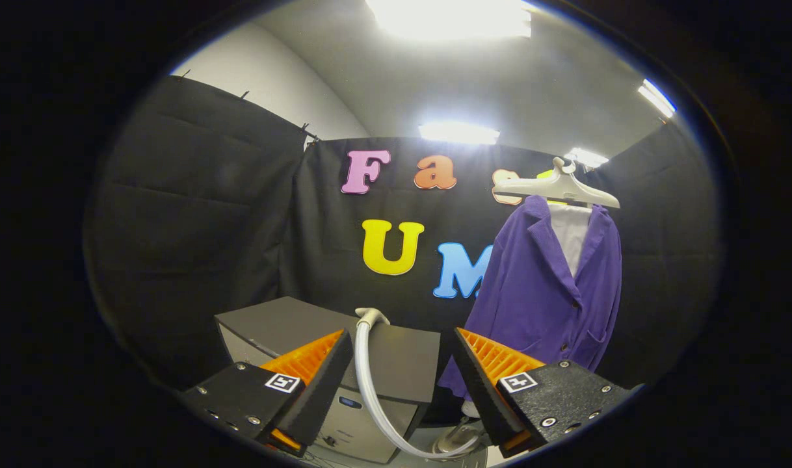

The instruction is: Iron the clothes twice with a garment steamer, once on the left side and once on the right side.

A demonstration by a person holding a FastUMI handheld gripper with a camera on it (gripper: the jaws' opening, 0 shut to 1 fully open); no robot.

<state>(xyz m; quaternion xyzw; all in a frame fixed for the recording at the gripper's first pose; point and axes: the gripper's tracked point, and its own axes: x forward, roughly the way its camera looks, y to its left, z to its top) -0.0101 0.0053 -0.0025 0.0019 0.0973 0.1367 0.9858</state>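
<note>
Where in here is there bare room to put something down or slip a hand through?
The flat top of the grey box, left of the hose, is bare. The gripper is open, with the hose running through its gap. Low down between box and purple jacket it's crowded: hose and a stand base.

Jacket [539, 292]: purple cloth, matt, soft fine-ribbed nap.
Hanger [555, 188]: pale plastic, smooth, slight sheen.
Hose [370, 383]: light grey plastic, smooth, semi-gloss.
Steamer cabinet [383, 357]: matt grey top, smooth paler front panel.
Gripper [402, 383]: 2 fingers held apart, gripping nothing; ridged pads, grainy matt housings.
</note>
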